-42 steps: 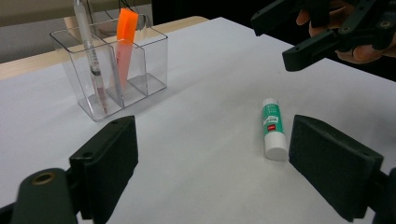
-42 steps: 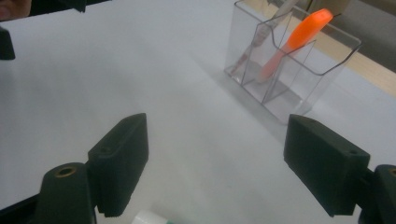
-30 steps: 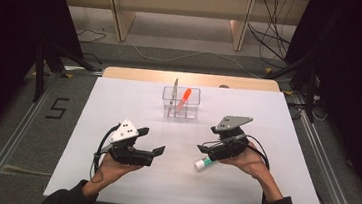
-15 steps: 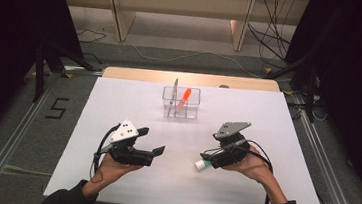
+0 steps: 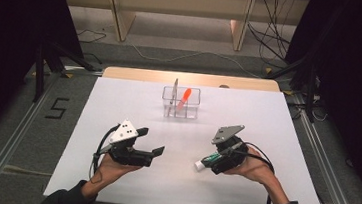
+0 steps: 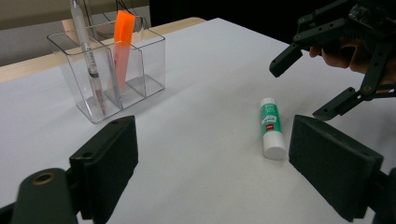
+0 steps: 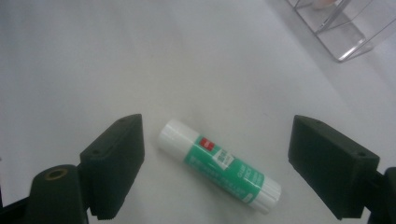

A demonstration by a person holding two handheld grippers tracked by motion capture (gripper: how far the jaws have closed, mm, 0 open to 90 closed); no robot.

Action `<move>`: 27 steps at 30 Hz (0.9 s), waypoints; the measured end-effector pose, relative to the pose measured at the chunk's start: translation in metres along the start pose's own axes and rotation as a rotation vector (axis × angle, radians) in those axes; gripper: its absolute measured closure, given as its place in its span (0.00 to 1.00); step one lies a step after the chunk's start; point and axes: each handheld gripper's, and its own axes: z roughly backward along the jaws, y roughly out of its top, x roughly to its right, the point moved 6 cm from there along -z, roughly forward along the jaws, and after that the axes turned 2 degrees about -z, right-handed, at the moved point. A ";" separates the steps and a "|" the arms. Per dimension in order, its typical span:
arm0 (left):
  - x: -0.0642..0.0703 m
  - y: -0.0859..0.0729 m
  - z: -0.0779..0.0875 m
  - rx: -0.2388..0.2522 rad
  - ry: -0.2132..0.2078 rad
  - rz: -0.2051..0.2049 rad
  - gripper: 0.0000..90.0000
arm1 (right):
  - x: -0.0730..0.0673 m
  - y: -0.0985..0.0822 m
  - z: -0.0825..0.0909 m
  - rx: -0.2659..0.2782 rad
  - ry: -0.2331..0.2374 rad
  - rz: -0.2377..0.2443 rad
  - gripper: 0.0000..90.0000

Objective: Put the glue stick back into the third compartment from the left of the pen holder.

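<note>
A green and white glue stick (image 5: pixel 200 163) lies flat on the white table (image 5: pixel 267 120). My right gripper (image 5: pixel 213 159) hovers right over it, open; in the right gripper view the glue stick (image 7: pixel 219 165) lies between the wide-spread jaws of the right gripper (image 7: pixel 217 161), touching neither. My left gripper (image 5: pixel 151 140) stands open to the left, nothing between its jaws. From the left gripper (image 6: pixel 219 158) view, the glue stick (image 6: pixel 271 126) lies ahead to the right, under the right gripper (image 6: pixel 327 74).
A clear plastic organizer (image 5: pixel 181 102) stands at the table's far middle, holding an orange marker (image 5: pixel 184 97) and a thin pen (image 5: pixel 174 89) in separate compartments. In the left gripper view the organizer (image 6: pixel 140 70) is ahead to the left. Dark floor and cables surround the table.
My right gripper has come down and a little toward the person, closing in over the glue stick. The glue stick and the left gripper have stayed put.
</note>
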 end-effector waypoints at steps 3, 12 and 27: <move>-0.001 -0.001 0.000 -0.002 0.002 0.000 0.17 | -0.001 -0.002 -0.004 -0.033 0.010 0.021 0.22; 0.000 -0.001 0.000 0.000 0.002 0.005 0.17 | -0.002 -0.006 -0.015 -0.123 0.012 0.093 0.21; 0.000 -0.001 0.000 -0.004 0.004 0.001 0.17 | -0.002 -0.011 -0.034 -0.216 0.039 0.164 0.26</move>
